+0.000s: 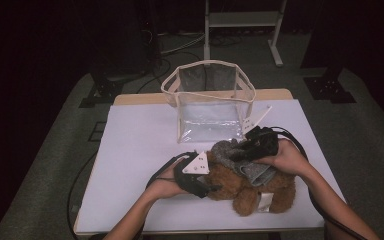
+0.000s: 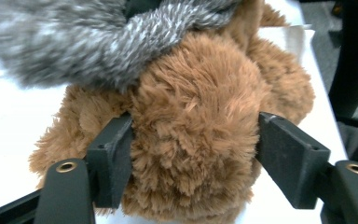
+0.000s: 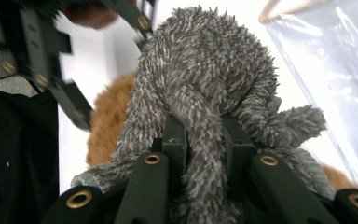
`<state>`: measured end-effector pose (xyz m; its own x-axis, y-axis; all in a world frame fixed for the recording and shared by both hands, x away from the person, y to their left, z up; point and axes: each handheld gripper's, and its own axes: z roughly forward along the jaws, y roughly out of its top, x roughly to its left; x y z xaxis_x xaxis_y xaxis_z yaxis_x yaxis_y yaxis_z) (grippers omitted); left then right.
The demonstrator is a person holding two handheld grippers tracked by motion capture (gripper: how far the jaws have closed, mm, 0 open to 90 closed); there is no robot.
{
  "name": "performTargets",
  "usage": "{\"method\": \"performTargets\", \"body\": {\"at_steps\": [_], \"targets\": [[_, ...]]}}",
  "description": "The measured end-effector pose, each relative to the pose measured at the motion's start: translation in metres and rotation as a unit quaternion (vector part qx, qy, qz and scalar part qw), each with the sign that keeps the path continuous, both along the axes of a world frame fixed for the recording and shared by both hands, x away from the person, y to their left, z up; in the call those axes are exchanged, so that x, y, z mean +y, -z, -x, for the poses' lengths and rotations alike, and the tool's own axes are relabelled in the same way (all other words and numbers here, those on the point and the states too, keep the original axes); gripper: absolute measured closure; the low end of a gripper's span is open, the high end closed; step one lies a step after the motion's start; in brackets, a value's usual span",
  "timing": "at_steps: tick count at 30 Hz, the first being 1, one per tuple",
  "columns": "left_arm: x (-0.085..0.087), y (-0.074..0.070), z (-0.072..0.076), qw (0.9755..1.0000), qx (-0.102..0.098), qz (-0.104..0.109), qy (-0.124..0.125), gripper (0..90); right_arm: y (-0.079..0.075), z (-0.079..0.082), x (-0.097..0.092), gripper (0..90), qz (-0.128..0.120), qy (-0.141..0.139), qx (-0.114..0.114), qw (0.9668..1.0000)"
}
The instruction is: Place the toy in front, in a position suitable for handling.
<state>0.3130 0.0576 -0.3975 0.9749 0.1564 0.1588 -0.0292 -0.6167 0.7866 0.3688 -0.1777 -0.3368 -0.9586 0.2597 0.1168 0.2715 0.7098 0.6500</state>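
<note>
A brown teddy bear (image 1: 252, 190) is lain at the near right of the white table (image 1: 135, 165), with a grey plush toy (image 1: 240, 157) draped over it. The bear's rounded part is clamped between the left gripper's (image 2: 193, 154) jaws. A strand of the grey toy is pinched by the right gripper (image 3: 204, 154). A clear bag (image 1: 210, 102) is stood just beyond.

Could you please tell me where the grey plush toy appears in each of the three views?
High view: grey plush toy right of centre, lying on the brown teddy bear.
Left gripper view: top, across the upper left.
Right gripper view: centre, pinched by the right hand-held gripper.
Shared landmark: the teddy bear.
</note>
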Motion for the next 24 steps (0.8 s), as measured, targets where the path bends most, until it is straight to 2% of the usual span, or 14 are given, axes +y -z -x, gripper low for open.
{"method": "performTargets", "body": {"at_steps": [1, 3, 4, 7, 11, 14, 16, 19, 22, 24], "targets": [[0.000, 0.001, -0.002, 1.0000, -0.001, 0.001, -0.003, 33.2, -0.001, 0.000, 0.002, 74.7, -0.003, -0.009, 0.001, 1.0000], [0.000, 0.001, -0.006, 0.9999, -0.003, -0.004, -0.012, 33.2, -0.002, 0.000, 0.001, 74.8, 0.001, -0.008, -0.002, 1.0000], [-0.001, 0.002, -0.008, 0.9999, 0.003, 0.000, -0.016, 33.3, -0.002, -0.001, -0.003, 74.8, 0.002, -0.007, -0.005, 1.0000], [-0.002, 0.000, -0.013, 0.9996, 0.007, 0.007, -0.026, 33.2, -0.003, 0.003, -0.019, 74.8, 0.003, 0.006, -0.003, 1.0000], [-0.003, -0.002, -0.016, 0.9990, 0.011, 0.011, -0.041, 33.2, -0.010, 0.014, -0.044, 74.7, -0.004, 0.021, -0.019, 0.9996], [-0.003, -0.006, -0.017, 0.9991, 0.013, 0.014, -0.039, 32.6, -0.013, 0.019, -0.054, 74.8, -0.008, 0.033, -0.025, 0.9991], [-0.004, -0.010, -0.017, 0.9994, 0.010, 0.016, -0.030, 31.7, -0.011, 0.018, -0.053, 74.8, -0.006, 0.032, -0.027, 0.9991], [-0.006, -0.015, -0.017, 0.9992, 0.017, 0.031, -0.020, 30.1, -0.006, 0.017, -0.044, 74.8, -0.010, 0.020, -0.025, 0.9994], [-0.009, -0.012, -0.018, 0.9996, 0.021, 0.015, -0.008, 30.7, -0.003, 0.020, -0.032, 74.7, -0.015, -0.002, -0.019, 0.9997], [-0.010, -0.009, -0.015, 0.9996, 0.026, 0.005, 0.005, 31.8, -0.006, 0.021, -0.032, 74.7, -0.013, -0.004, -0.028, 0.9995]]}}
